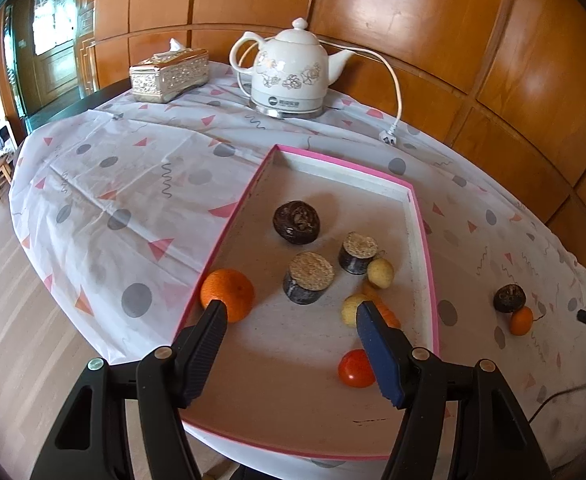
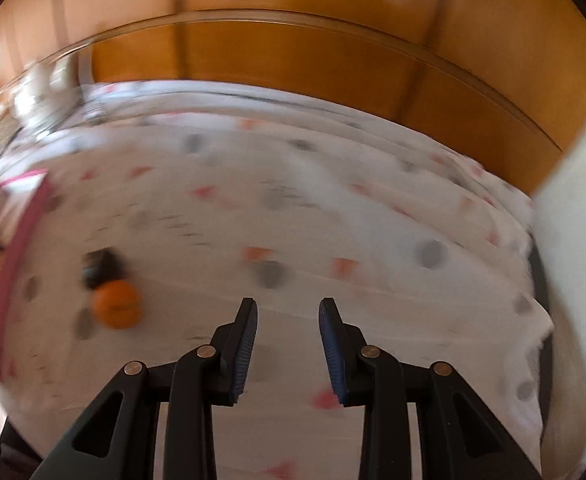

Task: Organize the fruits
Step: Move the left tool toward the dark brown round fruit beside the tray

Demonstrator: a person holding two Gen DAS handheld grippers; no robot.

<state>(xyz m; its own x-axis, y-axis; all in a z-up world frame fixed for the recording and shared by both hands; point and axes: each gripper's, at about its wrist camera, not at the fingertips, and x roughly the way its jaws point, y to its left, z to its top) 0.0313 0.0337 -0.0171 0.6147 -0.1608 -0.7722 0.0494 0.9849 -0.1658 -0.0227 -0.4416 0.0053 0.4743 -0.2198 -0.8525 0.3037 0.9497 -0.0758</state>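
A pink-rimmed tray (image 1: 229,224) lies on the patterned tablecloth. In it are an orange (image 1: 227,294), a dark round fruit (image 1: 297,222), two dark stubs with tan tops (image 1: 309,282), two small yellow fruits (image 1: 381,273) and a red tomato (image 1: 355,368). My left gripper (image 1: 291,307) hangs open above the tray's near half, holding nothing. To the right of the tray, on the cloth, a dark fruit (image 1: 509,298) touches a small orange (image 1: 521,320). The blurred right wrist view shows that small orange (image 2: 117,305) to the left of my right gripper (image 2: 287,302). Its jaws stand slightly apart and hold nothing.
A white electric kettle (image 1: 289,72) and a tissue box (image 1: 169,74) stand at the back of the table. The kettle's cord ends in a plug (image 1: 389,136) behind the tray. Wood panelling backs the table. The cloth drops off at the left and near edges.
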